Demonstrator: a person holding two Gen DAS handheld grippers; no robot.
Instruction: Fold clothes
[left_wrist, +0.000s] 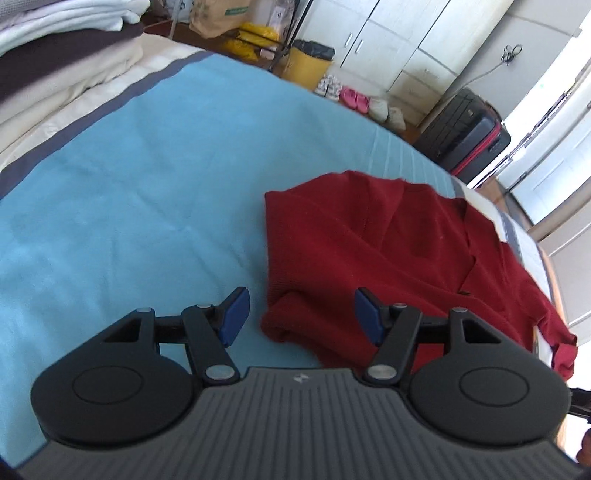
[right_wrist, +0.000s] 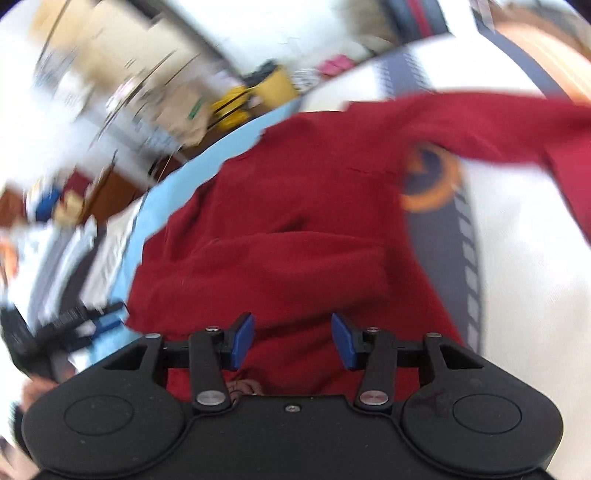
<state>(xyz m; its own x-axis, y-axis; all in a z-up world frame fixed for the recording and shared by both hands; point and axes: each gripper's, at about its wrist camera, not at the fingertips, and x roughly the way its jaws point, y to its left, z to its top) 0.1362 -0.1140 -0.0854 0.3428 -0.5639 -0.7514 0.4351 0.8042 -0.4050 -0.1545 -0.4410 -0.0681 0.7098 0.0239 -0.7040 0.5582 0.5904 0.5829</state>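
Left gripper (left_wrist: 301, 315): jaws spread, empty, above rolled hem.
Right gripper (right_wrist: 292, 341): jaws parted, holding nothing, over blurred knit.
Red sweater (left_wrist: 373, 251): partly folded on bed (left_wrist: 129, 192), right side; probably soft, limp, light.
Hold: likely hem corner or sleeve cuff.

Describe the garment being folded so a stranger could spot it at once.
Start at the bed with the light blue blanket. Near its edge, just ahead of the open left gripper, lies a dark red knit sweater, partly folded with a cuffed sleeve turned toward the gripper. It is the only red cloth; the stack at the far corner is white, cream and dark.
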